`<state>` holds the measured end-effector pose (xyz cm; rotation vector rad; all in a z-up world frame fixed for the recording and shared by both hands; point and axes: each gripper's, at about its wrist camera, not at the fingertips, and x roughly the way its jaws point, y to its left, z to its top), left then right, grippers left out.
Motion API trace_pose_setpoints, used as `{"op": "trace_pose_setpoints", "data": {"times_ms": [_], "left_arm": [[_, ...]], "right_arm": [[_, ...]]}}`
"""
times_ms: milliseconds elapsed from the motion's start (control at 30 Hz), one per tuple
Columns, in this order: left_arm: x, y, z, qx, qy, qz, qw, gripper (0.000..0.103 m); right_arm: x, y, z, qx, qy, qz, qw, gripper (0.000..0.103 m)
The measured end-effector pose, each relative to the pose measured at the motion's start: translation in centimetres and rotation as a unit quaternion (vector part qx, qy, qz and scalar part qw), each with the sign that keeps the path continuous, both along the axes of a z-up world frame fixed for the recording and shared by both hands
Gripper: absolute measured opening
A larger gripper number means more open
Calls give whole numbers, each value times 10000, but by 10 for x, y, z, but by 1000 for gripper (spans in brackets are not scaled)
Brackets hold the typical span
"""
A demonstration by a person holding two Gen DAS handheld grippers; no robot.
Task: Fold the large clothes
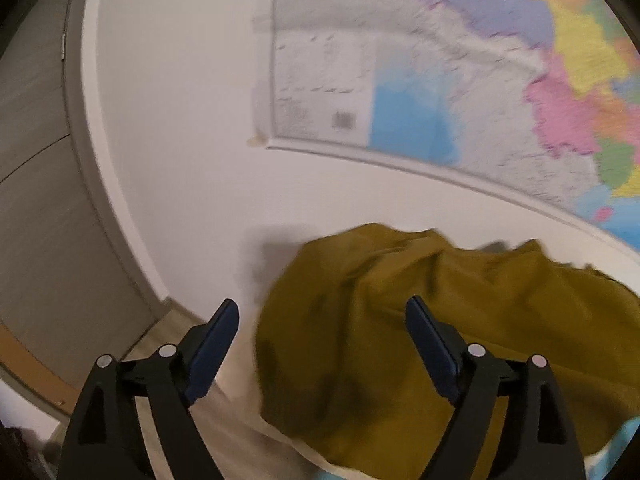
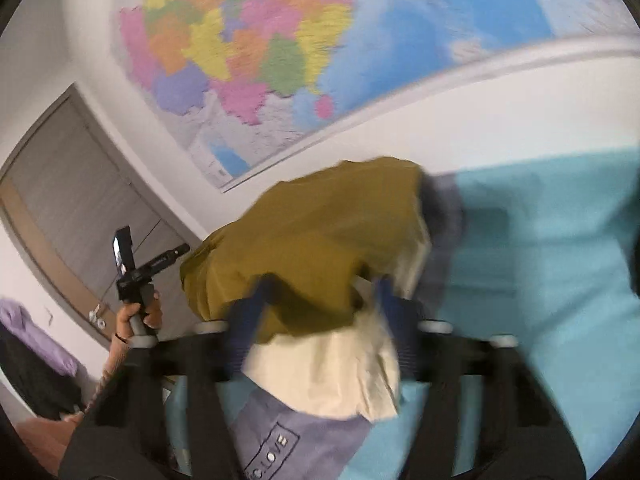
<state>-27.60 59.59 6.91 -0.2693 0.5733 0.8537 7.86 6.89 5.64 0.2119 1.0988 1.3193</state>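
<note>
Left wrist view: holding the left claw (image 1: pixel 322 302) wide open, pads gripping nothing and touching nothing. Pointing it at the mustard garment (image 1: pixel 400 320), heaped loosely just beyond the fingertips and reaching off to the right. Showing a cream layer (image 1: pixel 240 420) under the near edge of that heap. Leaving open room to the left, out to a bare white wall (image 1: pixel 180 120) and a grey door (image 1: pixel 32 160). Facing a coloured map (image 1: pixel 480 80) pinned to the wall above the heap.

Right wrist view: keeping the right claw (image 2: pixel 326 280) blurred, fingers apart, with mustard and cream cloth bunched between them; not showing clearly whether the pads are pressing on it. Lying under the bundle, a lilac-grey garment (image 2: pixel 288 440) with a printed label. Spreading out to the right, a pale blue sheet (image 2: pixel 540 260), flat and open as far as the wall. Gripping the other tool's handle at the left, a hand (image 2: pixel 140 316), well apart from the heap. Hanging at the far left edge, purple cloth (image 2: pixel 24 320).
</note>
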Motion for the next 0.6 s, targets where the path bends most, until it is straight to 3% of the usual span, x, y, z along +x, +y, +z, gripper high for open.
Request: {"op": "trace_pose_setpoints", "data": {"times_ms": [100, 200, 267, 467, 600], "left_arm": [[8, -12, -7, -180, 18, -320, 9993, 87], [21, -17, -29, -276, 312, -398, 9983, 87], [28, -13, -40, -393, 420, -358, 9977, 87], [20, -16, -37, -421, 280, -274, 9983, 86], [15, -39, -25, -371, -17, -615, 9974, 87]], "right_arm": [[-26, 15, -16, -454, 117, 312, 9984, 7], [-30, 13, -30, -823, 314, 435, 9952, 7], [-28, 4, -26, -901, 212, 383, 9950, 14], [-35, -8, 33, -774, -1017, 77, 9918, 25], [-45, 22, 49, -674, -1611, 104, 9846, 36]]}}
